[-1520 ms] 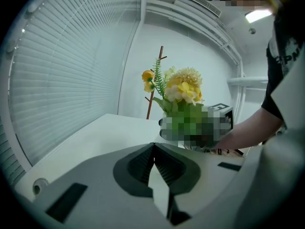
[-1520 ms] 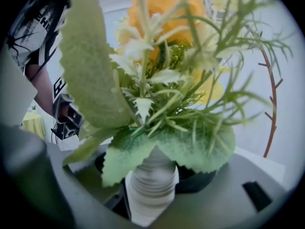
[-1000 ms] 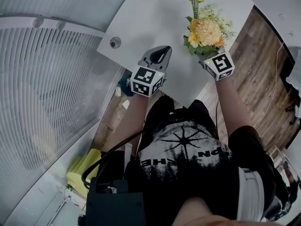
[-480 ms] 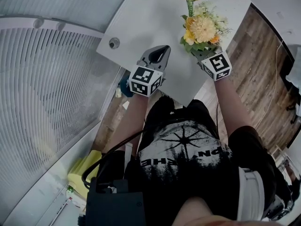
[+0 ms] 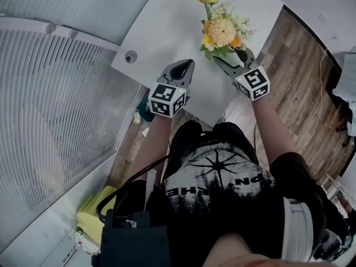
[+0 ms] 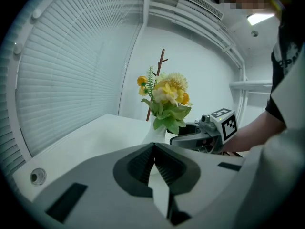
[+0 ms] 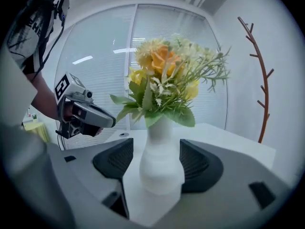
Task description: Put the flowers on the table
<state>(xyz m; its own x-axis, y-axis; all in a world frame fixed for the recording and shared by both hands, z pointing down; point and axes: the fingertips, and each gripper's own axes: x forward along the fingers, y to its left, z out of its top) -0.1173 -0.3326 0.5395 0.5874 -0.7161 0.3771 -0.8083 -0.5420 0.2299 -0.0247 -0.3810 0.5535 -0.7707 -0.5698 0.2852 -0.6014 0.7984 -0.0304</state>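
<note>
Office-type room, by appearance: white table (image 5: 167, 32) with cable grommet (image 5: 130, 56), window blinds (image 5: 55, 110), wood floor (image 5: 295, 77), ceiling vent (image 6: 202, 6).

In the head view the flowers (image 5: 221, 31) hide their vase (image 7: 161, 163) from above. The small round thing (image 5: 131, 56) at the left corner of the bench (image 5: 167, 26) is too small to identify.

Bouquet (image 7: 164, 75): orange, yellow and cream blooms, green leaves, wispy pale sprigs. One orange bloom on taller stem, standing above rest. Stems set in white vase (image 7: 161, 163): matte, narrow neck, bulbous body. Lower leaves droop over neck. Vase upright, base flat on white table (image 5: 167, 38). In head view, bouquet stands toward table's right side, near edge closest to person. Table top smooth, pale, rounded at corner.
</note>
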